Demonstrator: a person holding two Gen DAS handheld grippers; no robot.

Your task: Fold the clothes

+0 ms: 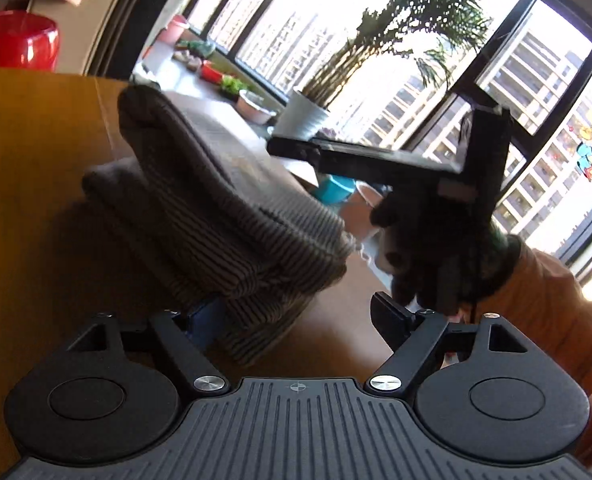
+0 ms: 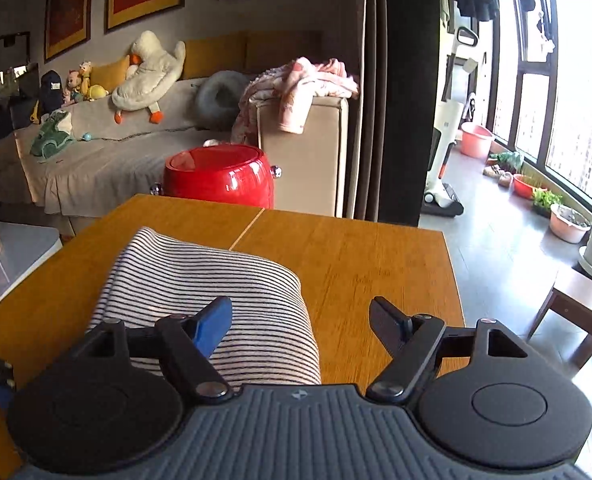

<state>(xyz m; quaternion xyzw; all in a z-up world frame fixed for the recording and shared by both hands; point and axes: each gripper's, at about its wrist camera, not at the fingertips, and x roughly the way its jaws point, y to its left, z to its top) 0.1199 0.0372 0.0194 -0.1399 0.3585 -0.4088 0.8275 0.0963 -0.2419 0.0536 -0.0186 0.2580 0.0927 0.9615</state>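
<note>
A folded black-and-white striped garment lies in a thick bundle on the wooden table. My left gripper is open at the bundle's near end, its left finger under the cloth edge. The other hand-held gripper, in a dark-gloved hand, hovers at the right above the garment's far side. In the right wrist view the same garment lies on the table. My right gripper is open, its blue-padded left finger over the garment and its right finger over bare wood.
A red round stool stands beyond the table's far edge, with a sofa and a beige cabinet behind. The table's right edge drops to floor with a low stool, plant pots and windows.
</note>
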